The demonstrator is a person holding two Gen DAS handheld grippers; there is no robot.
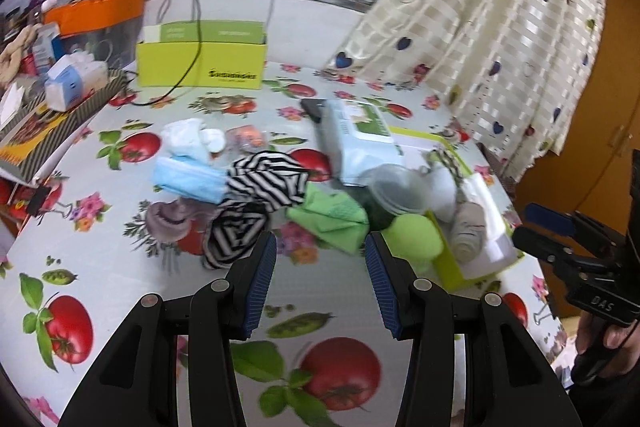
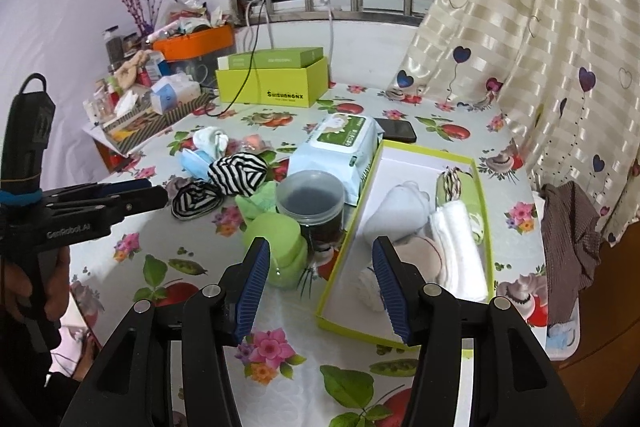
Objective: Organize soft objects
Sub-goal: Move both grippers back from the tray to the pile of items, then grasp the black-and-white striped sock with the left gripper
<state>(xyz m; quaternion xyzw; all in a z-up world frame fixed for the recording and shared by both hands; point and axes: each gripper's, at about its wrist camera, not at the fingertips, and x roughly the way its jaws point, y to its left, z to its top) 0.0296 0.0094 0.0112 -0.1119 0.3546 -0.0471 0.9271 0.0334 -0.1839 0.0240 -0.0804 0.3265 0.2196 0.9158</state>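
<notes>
A heap of soft things lies mid-table: a black-and-white striped cloth (image 1: 260, 183) (image 2: 236, 171), blue face masks (image 1: 188, 179), pale socks (image 1: 192, 139), a grey-purple cloth (image 1: 172, 219) and a green cloth (image 1: 328, 219) (image 2: 256, 203). My left gripper (image 1: 320, 247) (image 2: 136, 195) is open, with nothing between its fingers, just short of the green cloth. A lime tray (image 2: 348, 263) (image 1: 448, 275) holds a white sock (image 2: 396, 211), a folded white towel (image 2: 456, 243) and a beige roll (image 2: 416, 251). My right gripper (image 2: 320, 255) (image 1: 560, 227) stands open over the tray's near left rim, holding nothing.
A lidded jar (image 2: 312, 199) and a green sponge (image 2: 276, 239) stand left of the tray, a wet-wipes pack (image 2: 340, 147) and a phone (image 2: 396, 130) behind. A lime box (image 2: 272, 83) and cluttered boxes sit at the back left. A curtain (image 2: 520, 47) hangs on the right.
</notes>
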